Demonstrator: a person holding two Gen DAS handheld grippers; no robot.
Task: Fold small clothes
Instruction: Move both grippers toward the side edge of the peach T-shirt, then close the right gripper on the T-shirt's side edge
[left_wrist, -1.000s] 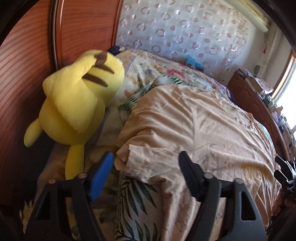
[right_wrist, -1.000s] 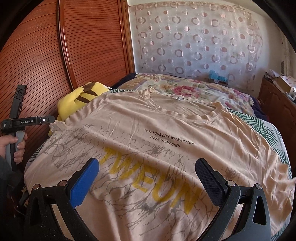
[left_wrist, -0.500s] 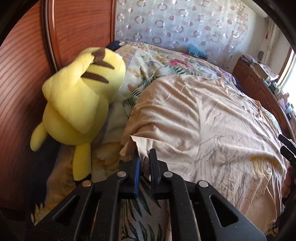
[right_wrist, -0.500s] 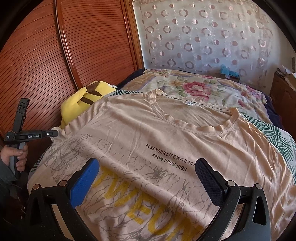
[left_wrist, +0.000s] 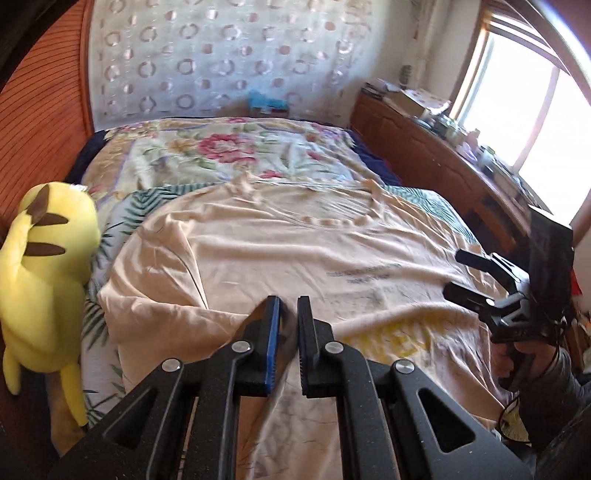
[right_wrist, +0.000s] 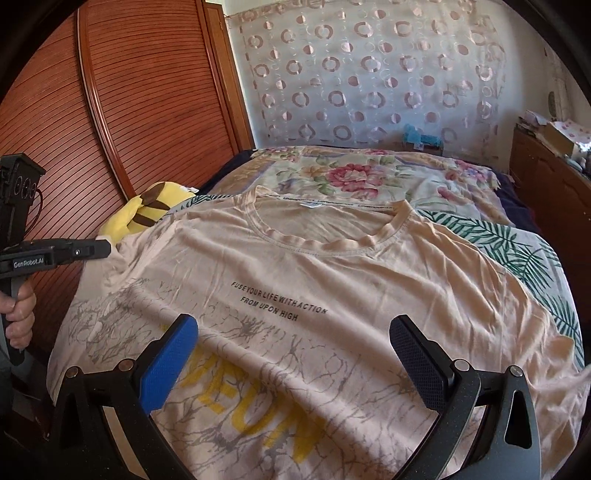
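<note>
Fingers of the left gripper (left_wrist: 287, 301) were pinched nearly closed on the sleeve edge of the peach T-shirt (left_wrist: 295, 236), which lay face up across the bed (left_wrist: 221, 147), collar far, hem near. Its bulk stretched rightward from that grip, so the fold likely travelled that way. Farther right, the right gripper (right_wrist: 295, 332) hovered wide open, empty, 2 fingers over the print.

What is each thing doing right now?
T-shirt: print up on the bed, one edge pulled up.
Left gripper: jaws shut on the T-shirt.
Right gripper: jaws open, empty.
Yellow plush toy: lying beside the T-shirt.
</note>
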